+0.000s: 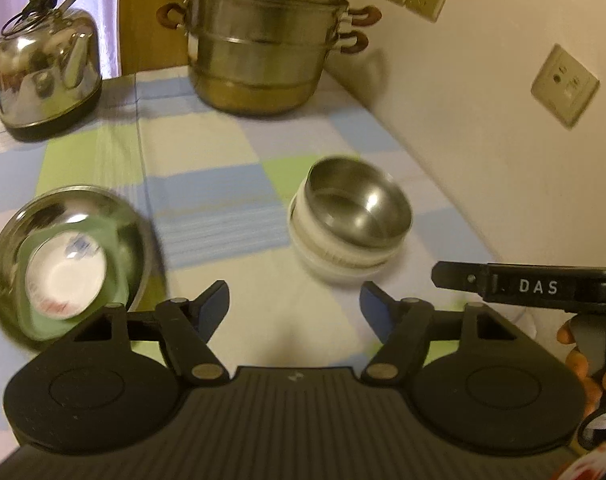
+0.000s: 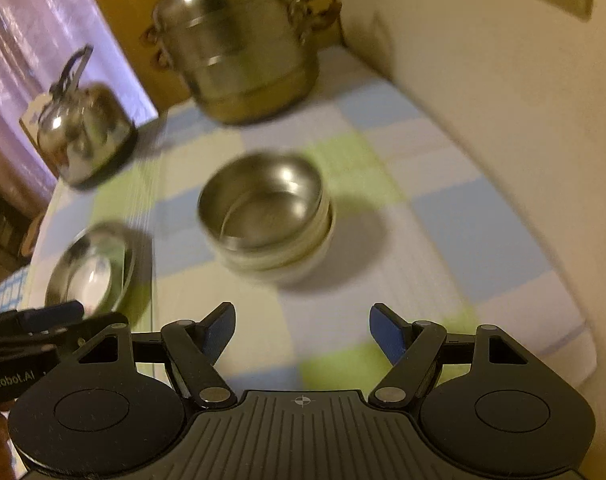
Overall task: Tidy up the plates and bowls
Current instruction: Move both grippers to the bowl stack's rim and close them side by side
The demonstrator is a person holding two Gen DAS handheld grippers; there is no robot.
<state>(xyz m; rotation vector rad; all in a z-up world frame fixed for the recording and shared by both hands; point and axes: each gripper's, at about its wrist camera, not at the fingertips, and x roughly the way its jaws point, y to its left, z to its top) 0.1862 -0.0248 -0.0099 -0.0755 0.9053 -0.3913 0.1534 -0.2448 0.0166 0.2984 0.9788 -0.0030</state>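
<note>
- left gripper sits nearest in its own view, jaws standing wide with nothing between the blue pads – only checked tablecloth shows in the gap.
- right gripper is just as wide and just as empty; in the left wrist view its black body shows at the right edge, with fingers of the person's hand wrapped round the handle.
- bowl stack: a steel bowl nested in white bowls, standing near the table's right edge, close to the wall and just ahead of both grippers.
- steel plate lies towards the left edge, with a green dish and a small white dish lying in it, a little tilted.
- at the far edge, a kettle in the left corner and a tiered steamer pot near the right corner, both well clear.
- judgement: bowls and plates look already grouped, so the step is likely a tidy-up or the next pick.
- to do it well, come in over a rim, one pad inside and one outside, close gently – steel on glaze may slip – and lift straight up.
</note>
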